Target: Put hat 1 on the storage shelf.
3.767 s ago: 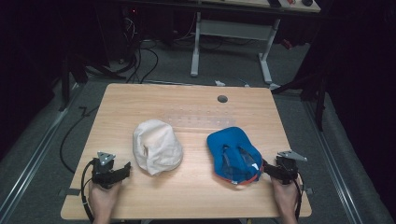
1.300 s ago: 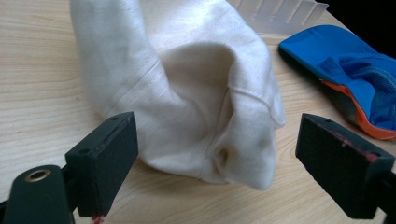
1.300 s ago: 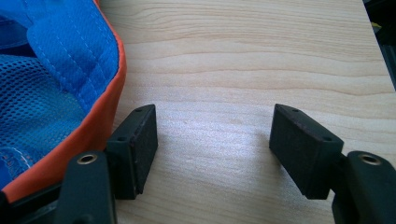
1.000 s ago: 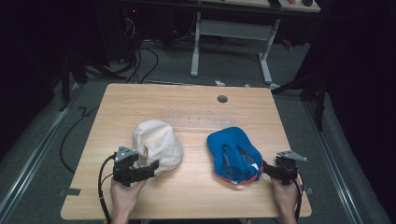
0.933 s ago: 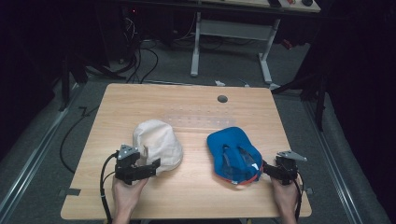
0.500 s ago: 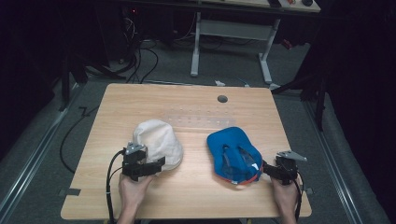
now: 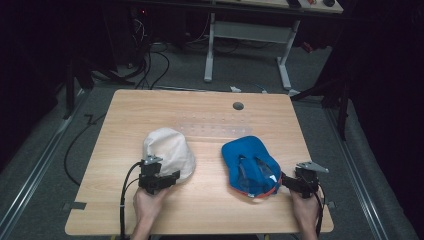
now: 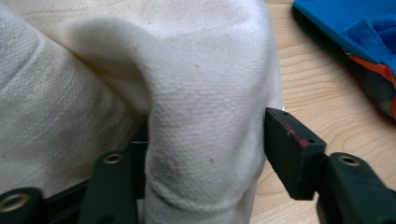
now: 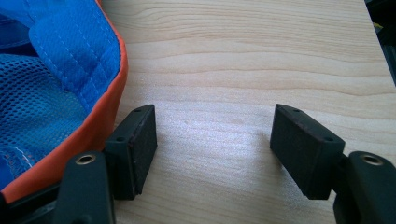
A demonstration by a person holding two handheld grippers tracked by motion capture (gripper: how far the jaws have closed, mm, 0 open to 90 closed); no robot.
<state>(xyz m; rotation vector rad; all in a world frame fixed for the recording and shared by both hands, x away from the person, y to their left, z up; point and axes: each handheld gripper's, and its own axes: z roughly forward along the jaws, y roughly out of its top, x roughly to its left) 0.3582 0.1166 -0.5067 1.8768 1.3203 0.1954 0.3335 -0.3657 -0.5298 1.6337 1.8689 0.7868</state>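
Observation:
A cream-white fabric cap (image 7: 169, 152) lies left of centre on the wooden table (image 7: 210, 110). My left gripper (image 7: 169, 176) sits at its near edge. In the left gripper view a fold of the white cap (image 8: 201, 93) fills the gap of the left gripper (image 8: 205, 135); its jaws have just been closing and the pads press the cloth. A blue cap (image 7: 250, 162) with an orange rim lies upside down right of centre. My right gripper (image 7: 287, 181) rests beside that rim. The right gripper (image 9: 212, 135) stands open over bare wood, its left jaw next to the blue cap (image 9: 46, 70).
A round cable hole (image 7: 238, 106) sits near the table's far edge. Black cables (image 7: 75, 145) trail on the floor left of the table. A white desk frame (image 7: 247, 35) stands behind it.
My left gripper has moved right and up to the white cap's near edge and closed on a fold of it. The right gripper and blue cap have stayed put.

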